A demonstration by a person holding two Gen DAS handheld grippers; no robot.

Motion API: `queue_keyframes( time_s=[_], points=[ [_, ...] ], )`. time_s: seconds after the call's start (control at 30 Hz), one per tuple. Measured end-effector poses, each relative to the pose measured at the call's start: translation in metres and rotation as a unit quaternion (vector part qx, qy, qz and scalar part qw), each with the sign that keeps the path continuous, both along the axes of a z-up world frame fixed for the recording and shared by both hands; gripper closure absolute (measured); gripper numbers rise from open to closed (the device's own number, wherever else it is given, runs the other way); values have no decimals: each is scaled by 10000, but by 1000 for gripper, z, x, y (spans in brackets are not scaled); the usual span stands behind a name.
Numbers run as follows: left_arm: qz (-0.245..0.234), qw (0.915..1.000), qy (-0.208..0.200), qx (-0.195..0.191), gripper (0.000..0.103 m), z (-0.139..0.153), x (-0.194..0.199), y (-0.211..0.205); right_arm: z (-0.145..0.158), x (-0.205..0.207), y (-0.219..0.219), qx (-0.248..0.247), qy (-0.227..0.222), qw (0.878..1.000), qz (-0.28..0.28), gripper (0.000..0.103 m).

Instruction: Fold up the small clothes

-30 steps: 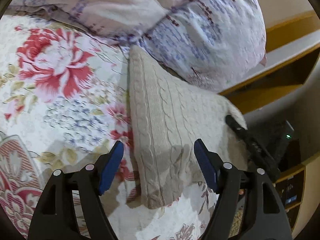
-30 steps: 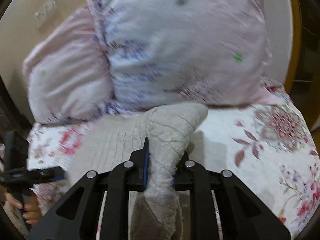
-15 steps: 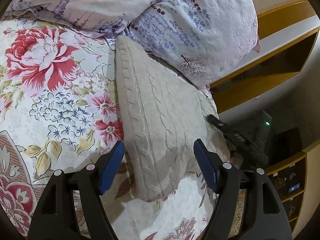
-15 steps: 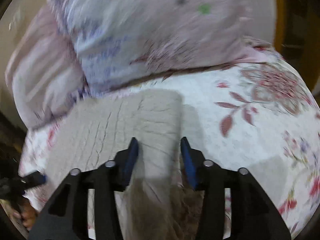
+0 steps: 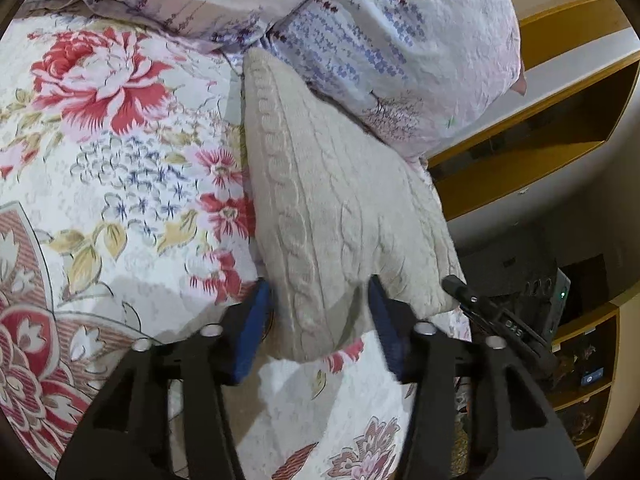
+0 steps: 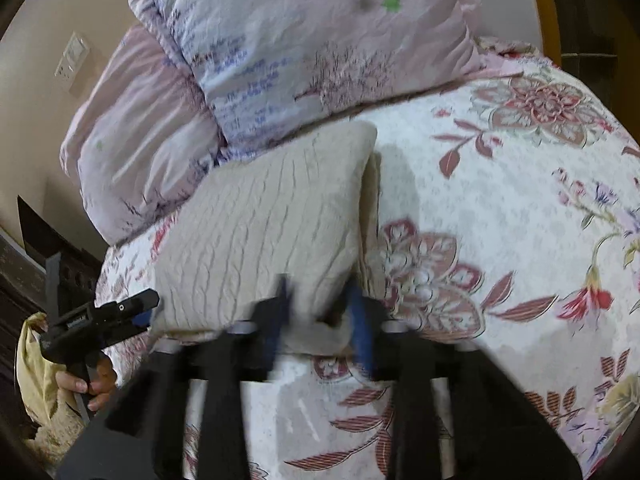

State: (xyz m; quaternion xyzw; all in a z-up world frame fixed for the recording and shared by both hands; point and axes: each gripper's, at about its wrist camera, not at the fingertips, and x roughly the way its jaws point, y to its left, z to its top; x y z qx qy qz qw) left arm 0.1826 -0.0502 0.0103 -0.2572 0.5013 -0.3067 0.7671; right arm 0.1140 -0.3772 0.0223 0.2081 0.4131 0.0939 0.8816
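A cream cable-knit sweater point(image 5: 340, 216) lies folded on a flowered bedspread point(image 5: 120, 184), its far end tucked against two pale printed pillows point(image 5: 392, 52) at the head of the bed. In the left wrist view, the left gripper point(image 5: 318, 300) sits low over the sweater's near corner, its blue-padded jaws spread apart on either side of the knit, with the corner lying between them and no clamp visible. Off the right side of that view, the black tip of the right gripper point(image 5: 460, 284) appears at the sweater's near right edge, in front of yellow wooden shelves point(image 5: 540, 120).

In the right wrist view, the right gripper point(image 6: 320, 304) is blurred by motion; its blue pads straddle the near edge of the sweater point(image 6: 264, 232) with a gap between them, so the jaws read as parted, the cloth loose between. The left gripper point(image 6: 136, 308) shows at the near left, held by a hand point(image 6: 88, 384) beside the bed's edge. A wall switch plate point(image 6: 72, 60) is visible on the far left wall, above the pillows point(image 6: 304, 44).
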Motion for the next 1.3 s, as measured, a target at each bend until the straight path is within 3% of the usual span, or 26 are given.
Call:
queue_keyframes(
  time_s=[0.07,0.17,0.23,0.33,0.5,0.6,0.63,0.67,0.73,0.87,0.9,0.93,0.97,1.1,1.3],
  points=[
    [-16,10000,4,14,74,-3,-2,-2,4,-6,4,-64,-236,9997,5,93],
    [36,9999,-98,83,85,-1,-6,0,17,-19,4,-181,-588,9981,-44,94],
    [42,9999,-116,93,87,-3,-9,2,13,-23,-1,-356,-513,9979,-150,95],
    [19,9998,-101,181,88,-9,-16,1,-17,-17,-14,-386,35,9986,-355,95],
    [-112,9996,-82,237,86,-3,-17,3,-22,-16,-23,-12,93,9994,-321,90],
    [-126,9997,-45,217,80,7,-12,9,-13,-11,-28,345,86,9989,-297,64],
    [-94,9997,-55,198,65,10,-10,11,-7,-8,-32,525,-29,9981,-309,55],
    [7,9998,-103,193,49,15,-5,14,-3,-3,-36,654,-117,9971,-359,53],
    [175,9990,-187,364,41,22,5,14,3,10,-40,814,-165,9957,-421,52],
    [362,9980,8,514,37,17,30,9,6,53,-39,864,-7,9948,-536,52],
    [370,9980,62,510,36,15,37,7,4,62,-37,844,67,9950,-529,59],
    [391,9977,89,542,36,14,42,4,2,70,-35,813,122,9953,-509,82],
    [411,9976,100,548,35,13,46,1,3,78,-30,700,129,9964,-456,91],
    [352,9979,61,546,35,11,54,-8,19,72,-23,122,-465,9972,-573,94],
    [223,9979,-117,593,35,8,57,-23,-17,81,-27,-305,161,9952,-914,92]
  ],
)
